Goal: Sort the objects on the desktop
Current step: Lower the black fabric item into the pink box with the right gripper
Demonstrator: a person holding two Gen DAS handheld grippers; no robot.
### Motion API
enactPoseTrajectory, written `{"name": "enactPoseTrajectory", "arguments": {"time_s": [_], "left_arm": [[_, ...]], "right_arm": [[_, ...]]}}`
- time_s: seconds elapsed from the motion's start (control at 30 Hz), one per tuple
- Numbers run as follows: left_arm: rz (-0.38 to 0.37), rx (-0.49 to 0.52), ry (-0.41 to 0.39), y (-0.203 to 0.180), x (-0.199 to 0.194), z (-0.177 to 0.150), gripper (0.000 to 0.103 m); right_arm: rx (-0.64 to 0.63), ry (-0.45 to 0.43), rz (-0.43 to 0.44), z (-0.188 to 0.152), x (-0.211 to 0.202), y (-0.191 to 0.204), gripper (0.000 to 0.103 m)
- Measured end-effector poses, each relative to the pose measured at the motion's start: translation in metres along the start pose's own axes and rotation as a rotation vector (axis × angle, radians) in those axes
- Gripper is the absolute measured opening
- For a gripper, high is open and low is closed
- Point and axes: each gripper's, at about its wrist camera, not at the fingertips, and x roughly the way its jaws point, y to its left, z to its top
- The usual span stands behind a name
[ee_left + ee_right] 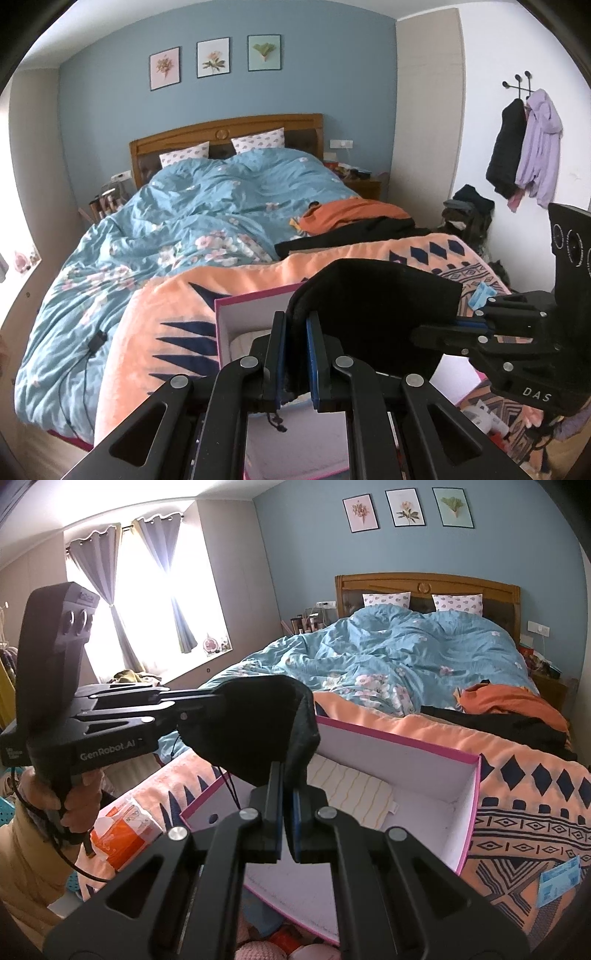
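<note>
A black fabric pouch (373, 302) (255, 716) with a dangling drawstring hangs stretched between both grippers. My left gripper (295, 328) is shut on the pouch's left edge. My right gripper (288, 779) is shut on its other edge. Each gripper shows in the other's view: the right gripper (439, 330) from the side, and the left gripper (207, 701) held by a hand (77, 805). Under the pouch stands an open white box with a pink rim (255, 295) (399, 744). Inside it lies a cream folded cloth with wavy stripes (351, 790).
The box rests on an orange patterned blanket (524, 805) at the foot of a bed with a blue floral duvet (207, 206). An orange packet (122, 830) lies left of the box, a blue card (559, 880) to its right. Orange and black clothes (517, 709) lie further up the bed.
</note>
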Motion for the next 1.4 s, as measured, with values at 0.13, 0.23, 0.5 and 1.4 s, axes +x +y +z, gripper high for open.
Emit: {"name": "enactPoseTrajectory", "arguments": {"time_s": [0.13,0.23,0.5,1.4], "left_arm": [[0.011,-0.006,0.015,0.002,0.008,-0.001,0.009],[0.016,-0.008,0.025,0.004,0.014,-0.001,0.009],[0.030,-0.017,0.051,0.008,0.028,-0.003,0.009],[0.074,-0.051,0.151,0.021,0.077,-0.014,0.009]], "right_arm": [[0.001,0.010,-0.006,0.000,0.006,-0.002,0.005],[0.003,0.018,-0.005,0.000,0.012,-0.004,0.005],[0.002,0.053,-0.008,0.002,0.029,-0.007,0.005],[0.020,0.184,-0.060,-0.003,0.082,-0.024,0.005]]}}
